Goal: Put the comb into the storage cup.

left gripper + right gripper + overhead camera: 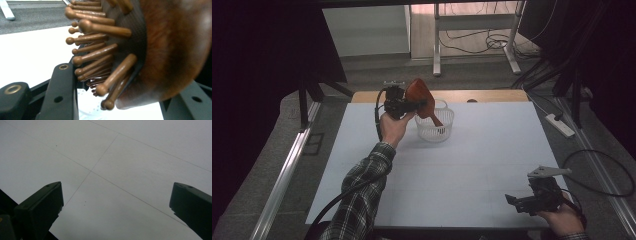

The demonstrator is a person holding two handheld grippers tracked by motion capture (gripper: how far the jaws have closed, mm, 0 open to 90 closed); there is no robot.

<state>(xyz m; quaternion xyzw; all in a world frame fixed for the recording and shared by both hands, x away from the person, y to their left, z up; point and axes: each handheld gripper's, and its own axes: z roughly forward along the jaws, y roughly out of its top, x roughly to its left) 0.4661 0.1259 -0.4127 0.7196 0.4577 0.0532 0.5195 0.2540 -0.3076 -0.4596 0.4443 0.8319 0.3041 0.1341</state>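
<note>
A brown wooden hairbrush [419,94] hangs tilted over a white perforated basket [448,116] at the back middle of the table, its handle pointing down into the basket. My left gripper [414,106] is shut on the brush head. In the left gripper view the brush [165,50] sits between the two black jaws of the left gripper [122,100], its round-tipped wooden pins pointing left, with a bit of the basket [87,108] below. My right gripper [512,203] rests near the front right corner, open. In its own view the right gripper [116,202] has nothing between its jaws.
The white table [472,165] stretches between the two hands, and the right gripper view shows its bare top [112,157]. A power strip [560,125] and cables lie on the floor to the right. A desk frame [474,30] stands behind the table.
</note>
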